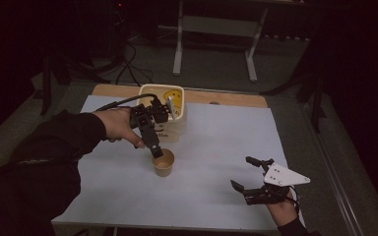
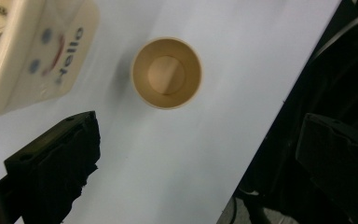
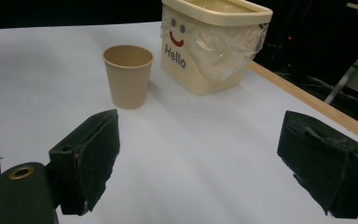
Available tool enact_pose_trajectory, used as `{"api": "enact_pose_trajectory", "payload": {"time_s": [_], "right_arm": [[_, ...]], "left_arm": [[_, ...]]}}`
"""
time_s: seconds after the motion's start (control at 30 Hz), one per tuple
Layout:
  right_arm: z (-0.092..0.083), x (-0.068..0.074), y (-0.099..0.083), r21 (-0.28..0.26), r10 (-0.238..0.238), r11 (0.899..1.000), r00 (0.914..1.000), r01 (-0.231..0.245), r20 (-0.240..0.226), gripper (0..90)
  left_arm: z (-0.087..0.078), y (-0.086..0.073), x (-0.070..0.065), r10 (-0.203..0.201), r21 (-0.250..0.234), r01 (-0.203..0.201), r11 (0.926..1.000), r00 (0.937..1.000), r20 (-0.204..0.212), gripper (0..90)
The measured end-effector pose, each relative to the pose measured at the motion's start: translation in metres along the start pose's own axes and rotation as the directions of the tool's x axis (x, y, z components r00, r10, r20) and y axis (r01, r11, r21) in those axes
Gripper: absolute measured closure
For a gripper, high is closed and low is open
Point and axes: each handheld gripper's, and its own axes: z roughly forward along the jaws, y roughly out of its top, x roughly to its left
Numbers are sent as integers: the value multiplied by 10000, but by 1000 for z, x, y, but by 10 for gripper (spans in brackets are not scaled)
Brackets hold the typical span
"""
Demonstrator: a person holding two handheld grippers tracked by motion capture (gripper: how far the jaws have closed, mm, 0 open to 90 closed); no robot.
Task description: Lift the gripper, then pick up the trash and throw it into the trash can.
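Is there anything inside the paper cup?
No, the left gripper view looks straight down into the paper cup and shows only its bare bottom.

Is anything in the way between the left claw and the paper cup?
No, nothing visible is. The left claw hangs open right above the paper cup, and in its own view the empty cup sits in plain sight. The cream bin stands just behind, off to the side.

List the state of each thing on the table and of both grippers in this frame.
paper cup: upright, empty, standing free on the table.
cream bin: upright, open-topped, clear plastic liner draped over its rim.
left gripper: open, holding nothing, poised above the paper cup.
right gripper: open, holding nothing, low over the table, apart from both.
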Motion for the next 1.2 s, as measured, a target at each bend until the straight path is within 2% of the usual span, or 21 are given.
{"api": "enact_pose_trajectory", "payload": {"time_s": [0.03,0.1,0.13,0.17,0.33,0.37,0.4,0.47,0.53,0.73,0.8,0.93,1.13,1.2], "right_arm": [[0,0,0,13,-12,10000,10000,12,-2,135],[0,1,0,27,-41,10000,10000,41,-19,135],[0,1,0,23,-60,10000,10000,60,-14,135],[0,1,0,-1,-39,10000,10000,39,-52,135],[-1,1,1,-200,56,9998,9997,-61,-216,117],[-2,2,1,-348,55,9994,9991,-70,-410,114],[-2,2,1,-348,55,9994,9991,-70,-410,114],[-2,4,2,-419,-25,9991,9988,4,-497,114],[-2,4,2,-435,-52,9990,9989,32,-470,114],[-1,4,1,-375,-17,9993,9985,-3,-545,114],[-1,4,1,-368,-5,9993,9983,-17,-590,114],[-1,4,1,-308,0,9995,9978,-20,-660,114],[-1,4,1,-313,-16,9995,9974,-6,-719,115],[-1,4,1,-310,-18,9995,9975,-4,-711,115]], "left_arm": [[1,0,-2,159,90,-157,9998,9996,-225,7],[2,0,-3,409,66,-408,9991,9991,-76,7],[3,0,-4,660,147,-656,9977,9974,-295,7],[3,0,-5,733,125,-731,9972,9972,-152,7],[2,1,-7,1315,260,-1308,9911,9910,-265,7],[1,1,-7,1385,241,-1380,9901,9902,-188,7],[0,1,-7,1471,214,-1468,9889,9890,-157,7],[-1,2,-10,1765,316,-1760,9839,9842,-124,7],[-4,4,-14,2058,329,-2048,9782,9782,-286,7],[-11,13,-22,2646,197,-2640,9643,9635,-408,7],[-9,15,-25,2966,315,-2953,9549,9535,-541,7],[-5,17,-25,3107,403,-3089,9502,9492,-504,7],[1,17,-23,3140,463,-3116,9491,9477,-568,7],[2,17,-22,3103,487,-3079,9502,9491,-543,7]]}}
